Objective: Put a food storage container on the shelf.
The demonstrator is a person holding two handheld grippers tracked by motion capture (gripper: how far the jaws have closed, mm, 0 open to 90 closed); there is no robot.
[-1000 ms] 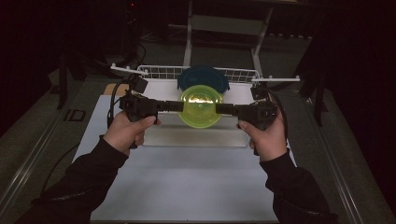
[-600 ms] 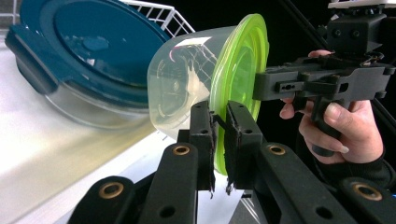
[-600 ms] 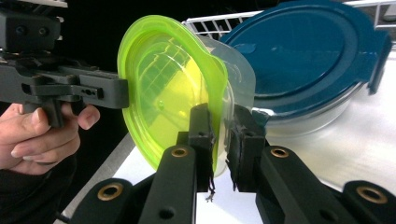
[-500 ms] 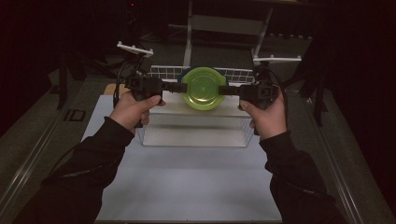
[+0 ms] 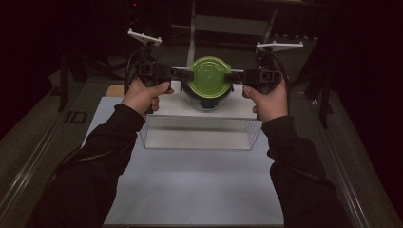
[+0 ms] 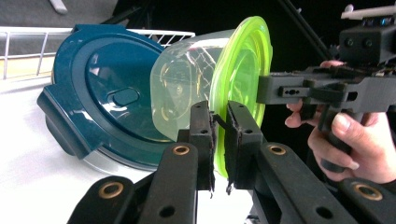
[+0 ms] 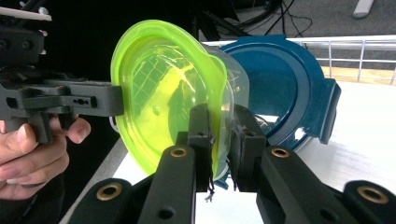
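A clear round container with a lime-green lid [image 5: 209, 77] hangs in the air between both grippers. My left gripper [image 5: 183, 73] is shut on the lid's left rim and my right gripper [image 5: 235, 76] on its right rim. In the left gripper view the jaws [image 6: 219, 119] pinch the green lid [image 6: 243, 79], with the clear body [image 6: 182, 93] to its left. In the right gripper view the jaws [image 7: 220, 123] clamp the opposite rim of the lid [image 7: 159, 93]. Below and behind it, a dark blue-lidded container [image 5: 207, 103] rests on the table.
A clear rectangular bin [image 5: 199, 132] stands on the white table [image 5: 190, 190], nearer the person than the containers. A white wire rack [image 6: 28, 42] runs along the back edge, beyond the blue lid [image 6: 93, 93]. Dark floor surrounds the table.
Both grippers have raised the green-lidded container and carried it away from the person, from over the clear bin to above the blue-lidded container. Both have kept hold of it.
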